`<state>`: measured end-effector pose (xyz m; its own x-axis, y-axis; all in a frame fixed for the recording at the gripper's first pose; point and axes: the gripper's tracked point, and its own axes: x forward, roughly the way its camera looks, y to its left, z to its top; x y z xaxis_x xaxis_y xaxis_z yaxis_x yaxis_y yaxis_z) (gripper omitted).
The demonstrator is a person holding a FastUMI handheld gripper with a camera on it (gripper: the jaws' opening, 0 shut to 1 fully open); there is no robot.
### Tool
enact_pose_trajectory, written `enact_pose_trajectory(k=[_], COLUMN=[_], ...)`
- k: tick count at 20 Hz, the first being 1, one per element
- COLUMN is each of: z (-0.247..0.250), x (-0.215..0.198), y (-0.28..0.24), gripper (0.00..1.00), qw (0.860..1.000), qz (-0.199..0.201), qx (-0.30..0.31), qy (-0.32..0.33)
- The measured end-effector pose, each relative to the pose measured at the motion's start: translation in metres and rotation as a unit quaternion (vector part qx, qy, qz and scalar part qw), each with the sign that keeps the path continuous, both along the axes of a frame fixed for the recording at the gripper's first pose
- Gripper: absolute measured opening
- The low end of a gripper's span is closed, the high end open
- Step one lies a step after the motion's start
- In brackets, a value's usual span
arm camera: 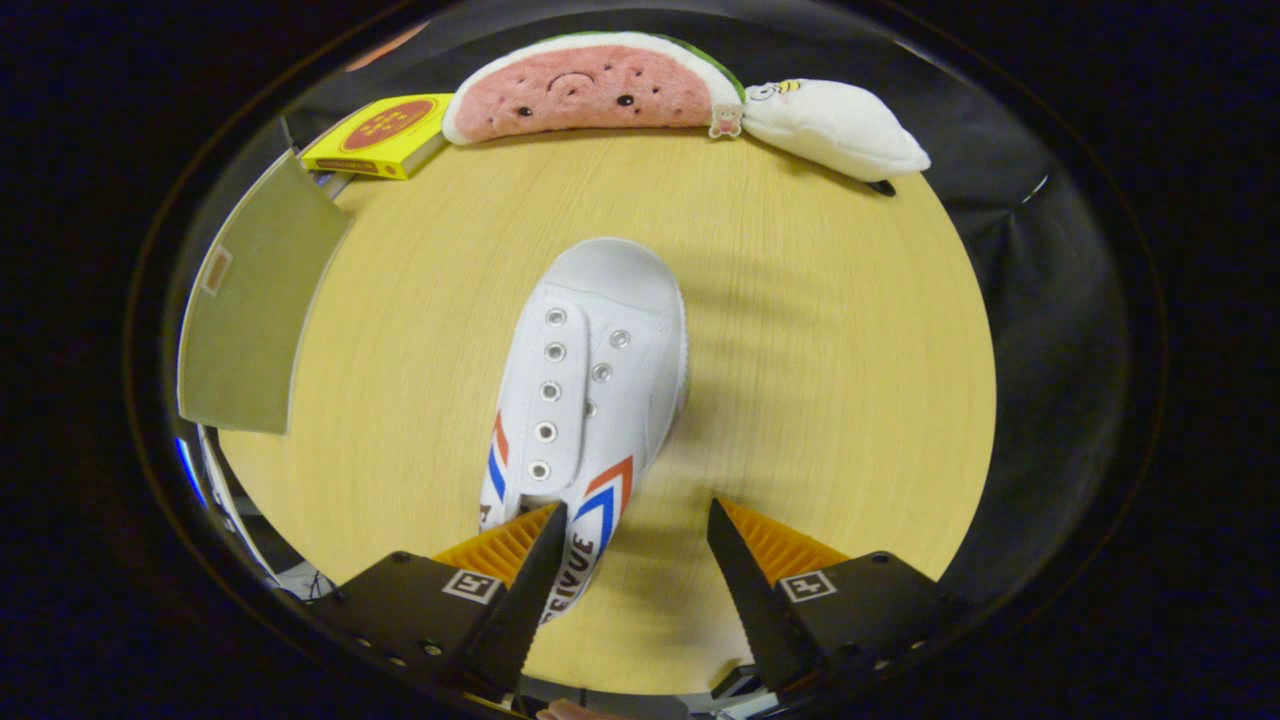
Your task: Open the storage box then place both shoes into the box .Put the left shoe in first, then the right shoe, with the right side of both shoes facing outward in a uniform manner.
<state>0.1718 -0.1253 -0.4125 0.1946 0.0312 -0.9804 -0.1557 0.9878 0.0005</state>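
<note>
The gripper [637,520] hangs with fingers apart over the white sneaker's [590,390] heel, mid-table [840,400], toe toward the far edge.

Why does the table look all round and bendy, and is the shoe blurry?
In the gripper view the fisheye lens bends the wooden table into a rounded shape; the white shoe, just ahead of the open gripper, looks sharp, eyelets clear; it throws a soft shadow to one side; no strong glare on the wood.
</note>
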Motion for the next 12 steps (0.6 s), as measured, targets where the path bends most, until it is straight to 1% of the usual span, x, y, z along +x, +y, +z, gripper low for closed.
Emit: enact_pose_trajectory(k=[3,4,5,6,7,8,10,12], z=[-0.005,-0.004,-0.002,-0.005,-0.005,-0.005,-0.003,0.002], x=[-0.004,-0.001,0.0,0.001,0.0,0.0,0.0,0.004], y=[0.014,0.014,0.009,0.011,0.008,0.009,0.005,0.001], gripper=[0.52,0.25,0.24,0.1,0.1,0.0,0.0,0.0], qw=[0.998,0.998,0.998,0.998,0.997,0.996,0.994,0.992], qz=[-0.01,-0.009,0.0,-0.003,-0.014,-0.021,-0.026,-0.033], qx=[0.054,0.061,0.058,0.067,0.076,0.088,0.108,0.119], qy=[0.015,0.006,0.003,0.0,0.004,0.007,0.003,-0.016])
